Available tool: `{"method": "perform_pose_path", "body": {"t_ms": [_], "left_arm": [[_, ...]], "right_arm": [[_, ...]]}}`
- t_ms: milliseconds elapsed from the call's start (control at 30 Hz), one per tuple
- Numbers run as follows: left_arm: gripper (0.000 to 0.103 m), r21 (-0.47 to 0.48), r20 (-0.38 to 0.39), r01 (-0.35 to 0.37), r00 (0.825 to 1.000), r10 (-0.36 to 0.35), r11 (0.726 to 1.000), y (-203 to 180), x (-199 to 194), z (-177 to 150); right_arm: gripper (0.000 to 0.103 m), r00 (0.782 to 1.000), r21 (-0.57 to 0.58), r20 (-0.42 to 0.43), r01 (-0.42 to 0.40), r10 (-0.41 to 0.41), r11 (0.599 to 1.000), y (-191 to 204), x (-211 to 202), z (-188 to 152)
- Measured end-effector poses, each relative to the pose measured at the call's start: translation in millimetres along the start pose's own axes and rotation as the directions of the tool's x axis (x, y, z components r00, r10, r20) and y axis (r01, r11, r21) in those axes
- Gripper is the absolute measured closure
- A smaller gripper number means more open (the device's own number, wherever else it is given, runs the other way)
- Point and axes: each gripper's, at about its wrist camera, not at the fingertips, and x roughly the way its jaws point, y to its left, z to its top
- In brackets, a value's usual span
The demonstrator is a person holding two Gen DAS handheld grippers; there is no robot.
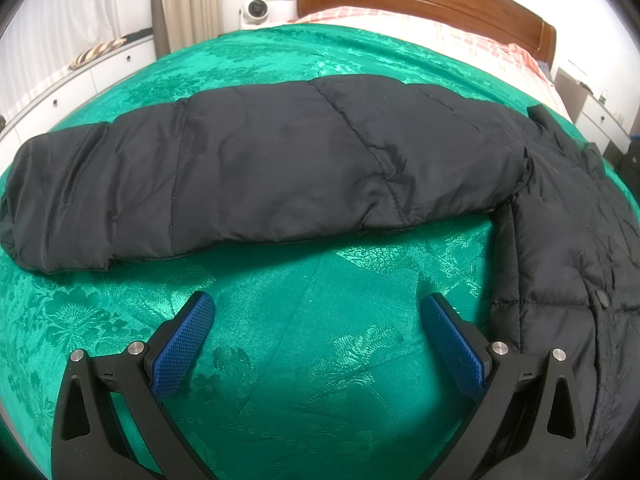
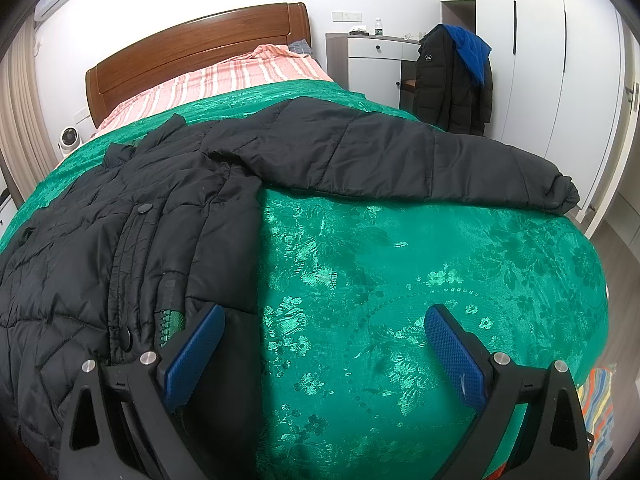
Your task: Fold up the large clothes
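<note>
A black puffer jacket [image 2: 100, 232] lies spread on a green patterned bedspread [image 2: 400, 280]. In the left wrist view one sleeve [image 1: 260, 176] stretches out to the left across the bed, and the jacket's body [image 1: 568, 248] runs down the right side. In the right wrist view the other sleeve [image 2: 400, 152] reaches right toward the bed's edge. My left gripper [image 1: 318, 312] hovers open over bare bedspread [image 1: 280, 360], just below the sleeve. My right gripper [image 2: 324, 322] is open too, its left finger over the jacket's side hem, nothing between its pads.
A wooden headboard [image 2: 192, 52] and striped pink bedding [image 2: 224, 80] lie beyond the jacket. Another dark coat with a blue garment [image 2: 456, 80] hangs by a white nightstand [image 2: 372, 64]. White wardrobes stand at right, a small fan [image 1: 256, 10] and drawers at left.
</note>
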Motion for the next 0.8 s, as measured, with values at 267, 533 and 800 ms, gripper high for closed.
{"method": "perform_pose_path", "body": {"t_ms": [267, 533, 800], "left_arm": [[0.000, 0.000, 0.001, 0.000, 1.000, 0.000, 1.000, 0.0, 0.1, 0.1], [0.000, -0.003, 0.002, 0.002, 1.000, -0.002, 1.000, 0.7, 0.6, 1.4], [0.000, -0.007, -0.063, 0.004, 0.998, -0.004, 1.000, 0.3, 3.2, 8.3]], "right_arm": [[0.004, 1.000, 0.000, 0.000, 0.000, 0.000, 1.000, 0.0, 0.0, -0.7], [0.004, 1.000, 0.001, -0.001, -0.002, 0.002, 1.000, -0.4, 0.0, -0.6], [0.004, 0.998, 0.070, -0.005, -0.066, 0.066, 0.995, -11.2, -1.6, -0.5]]}}
